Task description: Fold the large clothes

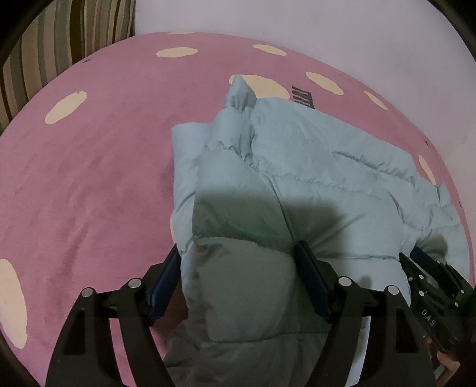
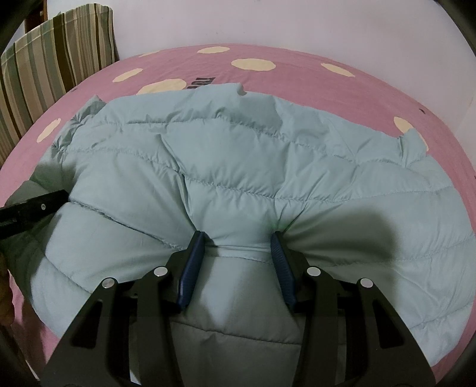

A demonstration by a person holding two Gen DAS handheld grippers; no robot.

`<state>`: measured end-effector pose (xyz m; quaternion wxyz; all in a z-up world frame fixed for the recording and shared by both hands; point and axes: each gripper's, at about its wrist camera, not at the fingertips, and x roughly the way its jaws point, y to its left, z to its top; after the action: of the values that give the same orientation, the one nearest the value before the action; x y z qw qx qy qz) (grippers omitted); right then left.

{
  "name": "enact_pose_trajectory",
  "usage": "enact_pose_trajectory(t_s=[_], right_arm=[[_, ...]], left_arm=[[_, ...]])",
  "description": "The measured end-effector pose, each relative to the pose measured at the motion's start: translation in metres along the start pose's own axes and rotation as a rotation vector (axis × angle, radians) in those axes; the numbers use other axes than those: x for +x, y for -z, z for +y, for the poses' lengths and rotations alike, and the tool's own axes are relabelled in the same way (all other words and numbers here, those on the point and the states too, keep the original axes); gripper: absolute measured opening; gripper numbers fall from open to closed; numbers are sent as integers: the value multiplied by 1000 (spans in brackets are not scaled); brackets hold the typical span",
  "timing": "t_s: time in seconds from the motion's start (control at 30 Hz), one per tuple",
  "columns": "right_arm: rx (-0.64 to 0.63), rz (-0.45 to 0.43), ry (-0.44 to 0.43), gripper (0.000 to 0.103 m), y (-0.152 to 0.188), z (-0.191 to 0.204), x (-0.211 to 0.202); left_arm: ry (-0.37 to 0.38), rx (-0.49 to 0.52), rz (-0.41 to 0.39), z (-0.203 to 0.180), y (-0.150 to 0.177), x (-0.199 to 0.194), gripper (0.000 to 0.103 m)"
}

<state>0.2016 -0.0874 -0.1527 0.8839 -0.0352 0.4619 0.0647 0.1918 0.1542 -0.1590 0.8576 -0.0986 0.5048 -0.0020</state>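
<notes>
A puffy light blue jacket [image 2: 238,166] lay on a pink bedsheet [image 1: 89,178] with cream dots.

In the right wrist view, the jacket filled the middle of the frame. It spread from the left edge almost to the right edge. The right gripper [image 2: 237,238] came up from the bottom of the frame. Its two blue pads [image 2: 190,268] squeezed a thick bunch of the jacket between them. The cloth puckered where the pads pressed in, so this gripper was clenched on the jacket.

In the left wrist view, the jacket sat in the middle and right of the frame. A bunched, pointed part of it poked up near the top middle. The left gripper [image 1: 238,253] came up from the bottom. A fat fold of the jacket sat between its pads [image 1: 312,279]. The jaws stood wide, and both pads touched the fold, so this gripper was grasping the jacket too. Its dark shadow fell across the cloth just above the pads.

The tip of the right gripper also showed at the lower right of that view, just beside the left one.

A striped pillow [image 2: 53,59] leaned in the upper left of both views. A pale wall [image 2: 297,23] ran across the top, behind the bed.
</notes>
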Motion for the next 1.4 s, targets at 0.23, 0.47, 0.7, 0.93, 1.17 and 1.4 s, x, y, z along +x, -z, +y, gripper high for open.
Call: enact_pose_trajectory(t_s=[0.23, 0.47, 0.7, 0.93, 1.17, 1.4], right_arm=[[-14, -12, 25, 46, 1, 4, 1], [-21, -18, 36, 46, 2, 4, 0], [-53, -30, 83, 46, 6, 13, 1], [0, -59, 19, 55, 3, -6, -16], [41, -111, 87, 60, 8, -46, -51], [110, -129, 157, 61, 28, -107, -79]], left_arm=[[10, 37, 2, -7, -1, 4, 51], [2, 71, -27, -20, -2, -12, 17], [-26, 109, -84, -36, -4, -43, 11], [-53, 165, -155, -71, -9, -84, 11], [-83, 247, -213, -124, -7, -109, 11], [-84, 352, -232, -193, -1, -111, 11]])
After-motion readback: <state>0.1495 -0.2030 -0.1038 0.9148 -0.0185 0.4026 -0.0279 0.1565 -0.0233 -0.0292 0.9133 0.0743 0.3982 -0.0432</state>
